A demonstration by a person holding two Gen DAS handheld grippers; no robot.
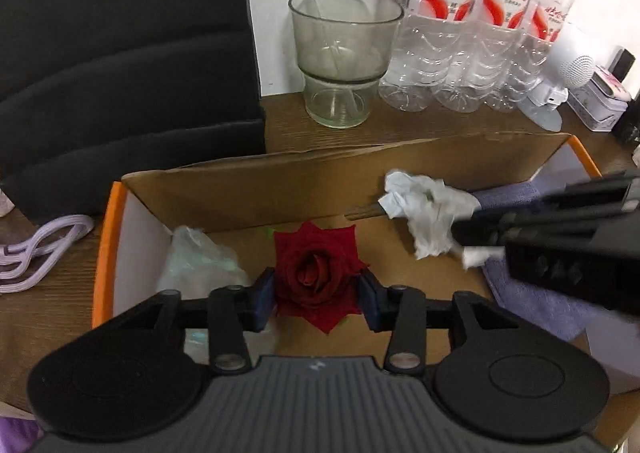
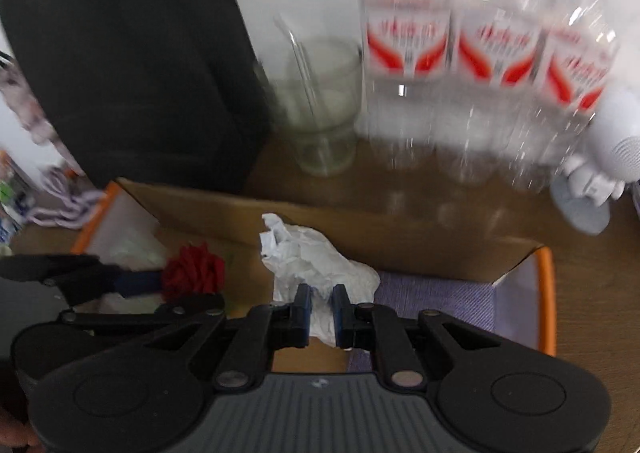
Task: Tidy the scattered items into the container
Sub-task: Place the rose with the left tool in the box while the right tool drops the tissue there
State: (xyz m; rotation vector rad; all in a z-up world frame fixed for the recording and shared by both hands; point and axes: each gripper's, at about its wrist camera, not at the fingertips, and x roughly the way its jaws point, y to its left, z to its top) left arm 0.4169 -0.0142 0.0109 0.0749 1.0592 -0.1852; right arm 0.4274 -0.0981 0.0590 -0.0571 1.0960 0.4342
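Observation:
A cardboard box (image 1: 280, 189) with an orange rim lies open on the wooden table. My left gripper (image 1: 318, 301) hangs over its floor, and a red rose (image 1: 316, 277) sits between the blue pads, which flank its petals without squeezing them. My right gripper (image 2: 320, 313) is shut on a crumpled white paper (image 2: 316, 257) above the box (image 2: 400, 245). In the left wrist view that gripper (image 1: 464, 241) comes in from the right with the paper (image 1: 424, 209). The right wrist view shows the rose (image 2: 194, 273) at the left. A purple cloth (image 2: 432, 293) and a clear plastic bag (image 1: 196, 261) lie in the box.
Behind the box stand a glass cup (image 1: 344, 53) with a straw and several water bottles (image 1: 472, 33). A tall black block (image 1: 120, 53) fills the back left. Purple hangers (image 1: 36, 253) lie left of the box. A white device (image 1: 568, 73) and a tin (image 1: 600, 101) stand at the right.

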